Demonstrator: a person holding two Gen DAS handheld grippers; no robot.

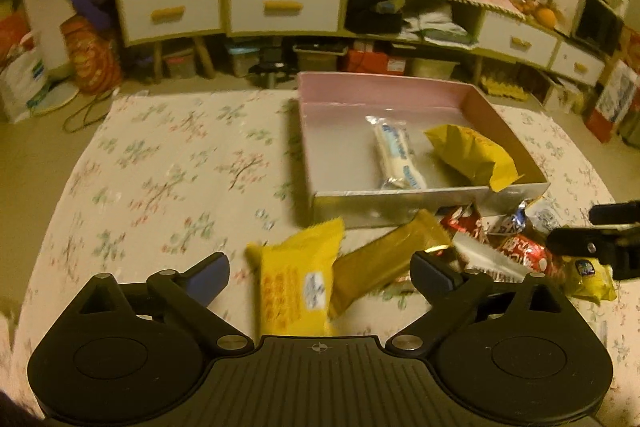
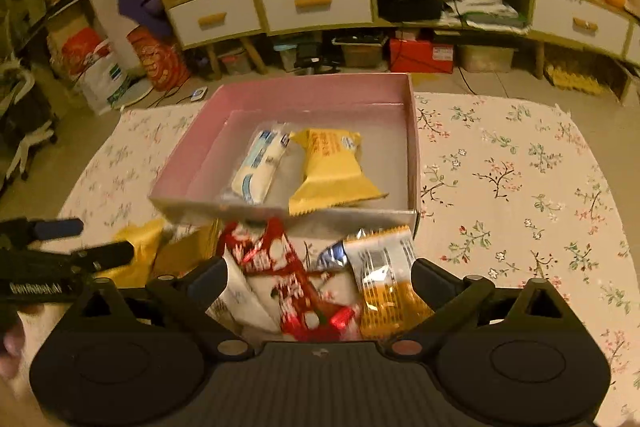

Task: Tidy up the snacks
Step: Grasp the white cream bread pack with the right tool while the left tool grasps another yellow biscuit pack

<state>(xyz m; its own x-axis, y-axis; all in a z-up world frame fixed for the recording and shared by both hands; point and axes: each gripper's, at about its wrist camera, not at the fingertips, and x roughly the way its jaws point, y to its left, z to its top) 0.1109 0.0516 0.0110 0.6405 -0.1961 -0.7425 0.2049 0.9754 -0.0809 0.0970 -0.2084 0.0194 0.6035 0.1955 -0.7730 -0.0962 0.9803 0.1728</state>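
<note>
Two snacks already lie inside the pink box point(image 2: 414, 131): a white-and-blue packet point(image 2: 256, 167) and a yellow packet point(image 2: 330, 171) whose tail hangs over the near wall. The box sits on the desk point(image 2: 520, 187), covered by a floral cloth.

Just in front of the box's near wall, the left gripper point(image 1: 320, 267) hangs low with its jaws spread wide and nothing between them; a yellow biscuit packet point(image 1: 294, 287) and a gold bar wrapper point(image 1: 384, 259) lie on the cloth in its gap. The right gripper point(image 2: 320, 281) is also wide open and empty, poised over the pile against the near wall: a red-and-white wrapper point(image 2: 280, 275), an orange-and-silver packet point(image 2: 384, 287) and a white packet point(image 2: 240, 295).

Left and right of the box the cloth is bare out to the desk edges. The two grippers stand close side by side in front of it.
</note>
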